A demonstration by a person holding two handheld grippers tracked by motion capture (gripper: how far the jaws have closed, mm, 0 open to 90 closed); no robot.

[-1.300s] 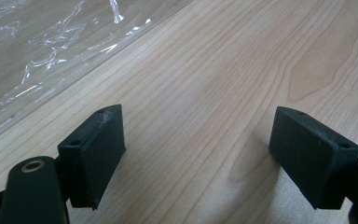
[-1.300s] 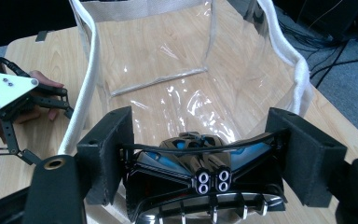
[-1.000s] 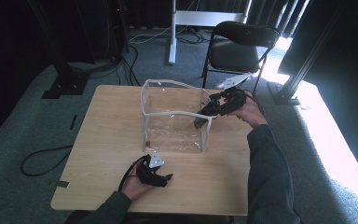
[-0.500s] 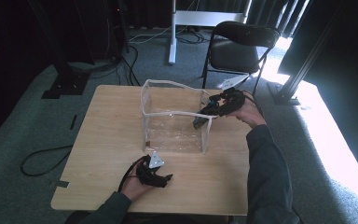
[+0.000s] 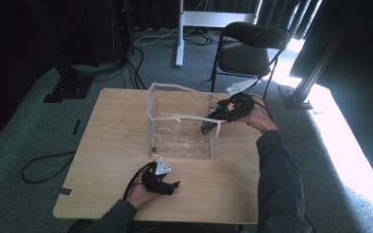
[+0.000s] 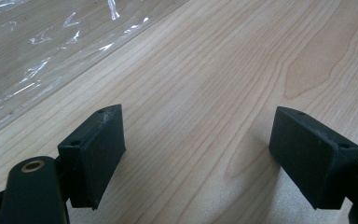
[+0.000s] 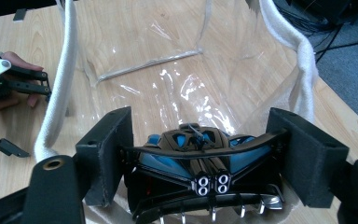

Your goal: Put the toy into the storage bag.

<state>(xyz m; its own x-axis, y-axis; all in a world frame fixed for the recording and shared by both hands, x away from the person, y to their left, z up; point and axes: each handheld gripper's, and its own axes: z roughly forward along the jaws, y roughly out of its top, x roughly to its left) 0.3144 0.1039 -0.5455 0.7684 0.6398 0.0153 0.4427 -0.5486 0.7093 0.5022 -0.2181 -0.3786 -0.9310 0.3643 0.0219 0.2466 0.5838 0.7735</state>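
Holding a black and blue shoe between its two pads, the right hand-held gripper reaches in over the right wall of a clear plastic box with white fabric edging. In the right gripper view the shoe spans the whole gap between the pads, with laces and metal eyelets showing, so the jaws stand wide but are pinching it on both sides. The shoe hangs inside the box near its right wall, above the shiny clear bottom; whether it touches the bottom cannot be told. In the high view the shoe shows dimly through the plastic just below the gripper's tip.

The box stands open-topped on the far middle part of the wooden tabletop. The person's right hand holds the gripper from the right side of the tabletop, with the dark sleeve running back to the near edge.

The left hand-held gripper rests low at the near edge of the tabletop, just near of the box's near wall and apart from it. In the left gripper view its pads are spread wide with only bare wood between them, and a corner of the clear plastic lies at the far left.

A black folding chair stands on the carpet beyond the tabletop's far right corner.
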